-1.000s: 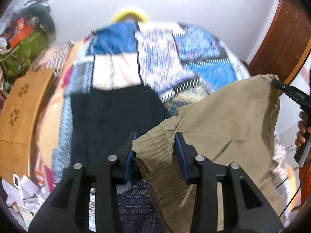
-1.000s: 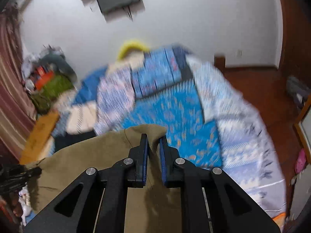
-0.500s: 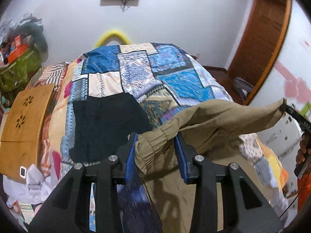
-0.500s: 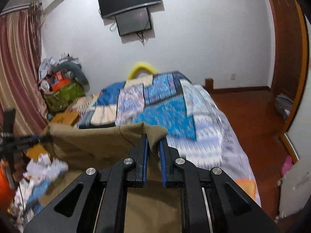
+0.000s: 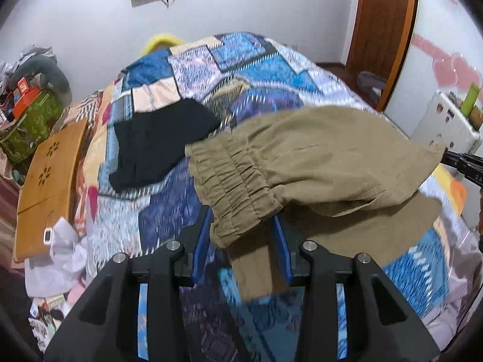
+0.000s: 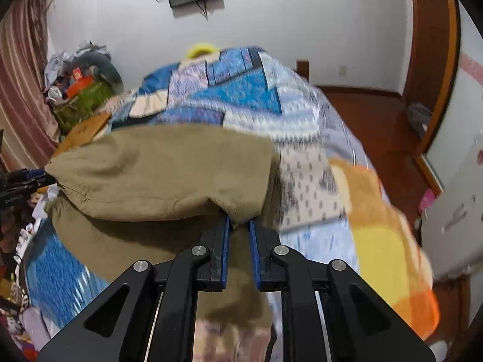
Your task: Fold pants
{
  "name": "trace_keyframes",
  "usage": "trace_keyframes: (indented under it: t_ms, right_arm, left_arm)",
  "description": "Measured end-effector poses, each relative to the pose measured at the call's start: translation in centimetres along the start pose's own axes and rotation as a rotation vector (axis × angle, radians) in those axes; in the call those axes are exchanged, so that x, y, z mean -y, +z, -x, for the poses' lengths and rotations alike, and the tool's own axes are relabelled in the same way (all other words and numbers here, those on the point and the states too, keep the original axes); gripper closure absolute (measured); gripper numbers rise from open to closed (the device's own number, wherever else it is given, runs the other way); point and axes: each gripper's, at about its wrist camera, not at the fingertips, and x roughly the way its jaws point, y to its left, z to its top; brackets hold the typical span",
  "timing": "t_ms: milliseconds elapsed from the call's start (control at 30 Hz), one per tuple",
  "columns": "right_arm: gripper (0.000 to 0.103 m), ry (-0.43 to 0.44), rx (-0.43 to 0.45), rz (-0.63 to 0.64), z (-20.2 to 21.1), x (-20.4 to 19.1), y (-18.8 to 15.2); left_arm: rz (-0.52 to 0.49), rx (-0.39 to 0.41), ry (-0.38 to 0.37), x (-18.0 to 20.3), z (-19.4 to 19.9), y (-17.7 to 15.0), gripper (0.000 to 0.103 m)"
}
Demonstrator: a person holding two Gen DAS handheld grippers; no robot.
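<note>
The khaki pants (image 5: pixel 317 163) hang in the air between my two grippers, above the patchwork bed (image 5: pixel 241 69). My left gripper (image 5: pixel 241 232) is shut on the gathered elastic waistband (image 5: pixel 235 187). My right gripper (image 6: pixel 240 226) is shut on the other corner of the pants (image 6: pixel 169 175) and shows at the right edge of the left wrist view (image 5: pixel 462 163). The cloth spreads flat between the grippers, and a lower layer (image 5: pixel 347 232) sags beneath it.
A black garment (image 5: pixel 160 147) lies on the bed beyond the pants. A wooden lap table (image 5: pixel 51 181) leans at the bed's left side, with clutter and a green bag (image 5: pixel 27 126) behind it. A wooden door (image 5: pixel 383 30) and a white cabinet (image 5: pixel 443 126) stand at the right.
Both grippers have swung the pants up and forward, so the cloth has billowed from hanging to nearly flat over the bed. Both grips have held.
</note>
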Motion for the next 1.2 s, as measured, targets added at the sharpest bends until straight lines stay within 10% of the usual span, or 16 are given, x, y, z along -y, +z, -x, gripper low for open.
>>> trace_keyframes:
  t_ms: [400,467,600,900,1200]
  right_arm:
    - [0.087,-0.02,0.09,0.034,5.0,-2.7,-3.3]
    - [0.072,0.003,0.113,0.041,5.6,-3.3,-2.6]
    - [0.045,0.06,0.144,0.061,5.7,-4.8,-1.6]
    - [0.037,0.129,0.03,0.164,0.9,-9.0,-2.3]
    - [0.037,0.18,-0.082,0.275,-3.6,-12.2,-2.2]
  left_arm:
    - [-0.063,0.09,0.088,0.8,4.8,-0.9,0.054]
    - [-0.102,0.122,0.13,1.8,5.7,0.0,0.027]
    - [-0.196,0.13,0.126,4.0,5.6,0.8,0.014]
    - [-0.425,0.029,0.172,9.0,0.1,-0.5,0.013]
    - [-0.447,0.022,0.028,10.8,-1.1,1.2,0.029]
